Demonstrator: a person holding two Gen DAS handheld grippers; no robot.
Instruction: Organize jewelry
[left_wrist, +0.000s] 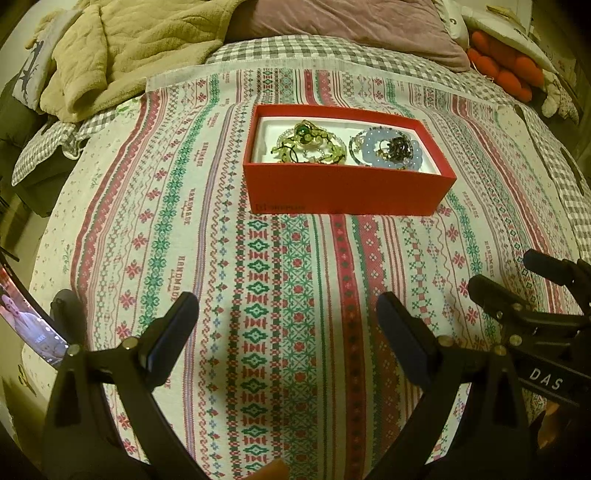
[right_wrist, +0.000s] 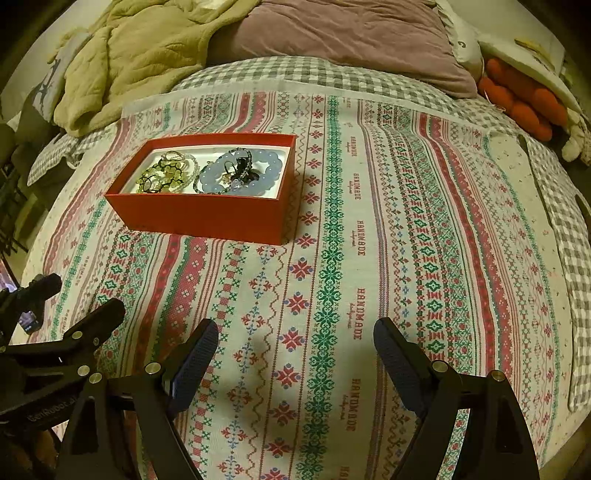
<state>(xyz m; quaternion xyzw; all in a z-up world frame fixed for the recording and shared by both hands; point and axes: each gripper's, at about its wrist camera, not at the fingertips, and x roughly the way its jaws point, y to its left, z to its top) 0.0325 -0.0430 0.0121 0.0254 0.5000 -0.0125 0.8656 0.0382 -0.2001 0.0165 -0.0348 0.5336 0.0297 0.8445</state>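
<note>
Jewelry (left_wrist: 347, 146) in red box (left_wrist: 347, 188) on the patterned cloth (left_wrist: 280, 295), far of both grippers; tangled pieces hard to tell apart, perhaps rings among bracelets. Left gripper (left_wrist: 288, 314) fingers apart, empty, angled down. Right gripper (right_wrist: 295, 338) likewise, wide apart. Only the left view catching a screen (left_wrist: 33, 328), cut off.
</note>
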